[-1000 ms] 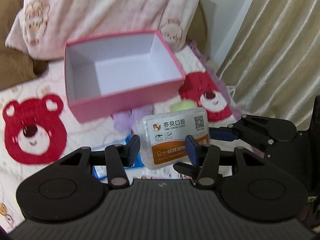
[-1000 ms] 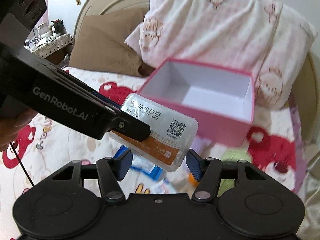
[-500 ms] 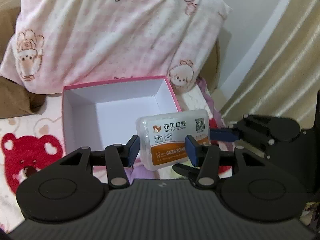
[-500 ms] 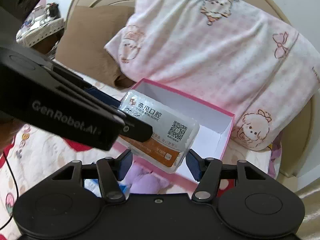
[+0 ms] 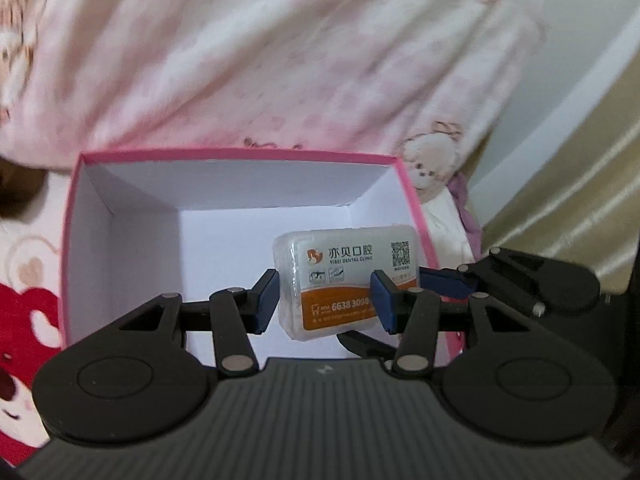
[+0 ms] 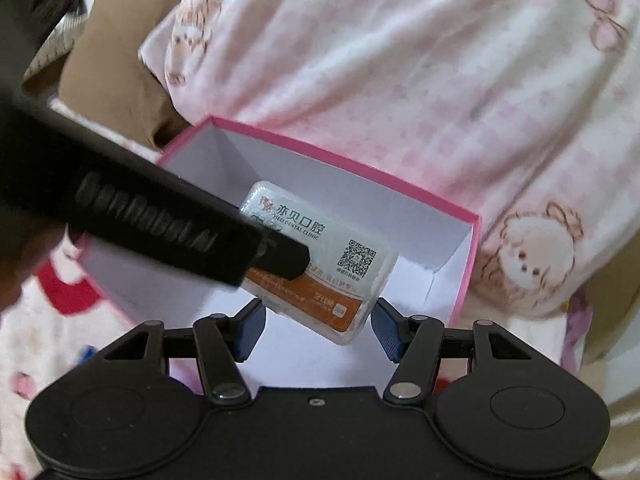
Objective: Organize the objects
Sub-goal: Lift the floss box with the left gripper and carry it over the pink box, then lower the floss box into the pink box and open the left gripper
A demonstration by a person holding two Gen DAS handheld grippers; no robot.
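A clear plastic case (image 5: 344,280) with an orange and white dental clinic label hangs over the inside of an open pink box (image 5: 240,154) with white walls. My left gripper (image 5: 324,300) is shut on the case, blue pads on its two sides. From the right, the right gripper's fingers (image 5: 444,282) clamp the case's right end. In the right wrist view the case (image 6: 340,268) sits tilted between the pads of my right gripper (image 6: 316,328), which is shut on it. The left gripper's fingers (image 6: 288,256) cross the case from the left above the pink box (image 6: 340,160).
A pink and white pillow (image 5: 280,60) with bear prints leans right behind the box. A brown pillow (image 6: 112,80) lies at the back left. A bedsheet (image 5: 24,320) with red bears spreads to the left. A beige curtain (image 5: 580,180) hangs at the right.
Both grippers have carried the case forward together. The pink box, earlier ahead of the case, now lies under it and fills more of both views.
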